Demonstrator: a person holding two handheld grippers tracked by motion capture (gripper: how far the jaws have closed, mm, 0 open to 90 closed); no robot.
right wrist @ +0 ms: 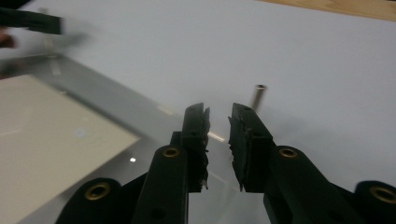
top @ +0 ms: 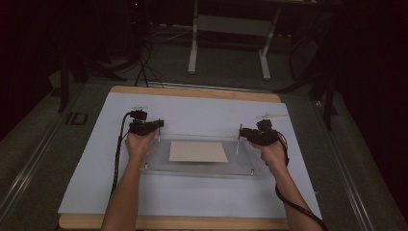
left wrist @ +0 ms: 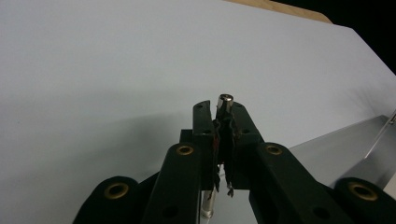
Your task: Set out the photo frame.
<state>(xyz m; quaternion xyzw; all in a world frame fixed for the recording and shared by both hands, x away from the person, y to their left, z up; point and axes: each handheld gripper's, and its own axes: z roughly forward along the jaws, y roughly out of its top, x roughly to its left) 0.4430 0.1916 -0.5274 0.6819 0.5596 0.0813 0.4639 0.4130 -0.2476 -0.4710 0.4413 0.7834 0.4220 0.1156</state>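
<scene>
Left tongs (left wrist: 223, 119) pinched on metal post (left wrist: 226, 101), kept upright at clear plate (top: 202, 166) corner. Right tongs (right wrist: 218, 122) spread, other post (right wrist: 257, 95) left standing free.

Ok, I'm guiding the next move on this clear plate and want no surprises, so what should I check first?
1. Left gripper jaws clamped on its metal post: ok.
2. Right gripper jaws open, nothing between them: ok.
3. Second post standing upright beyond the right jaws: ok.
4. Clear plate lying flat on the white table cover: ok.
5. Beige card inside the plate's outline: ok.
6. Held post seated in the plate: cannot tell.
</scene>
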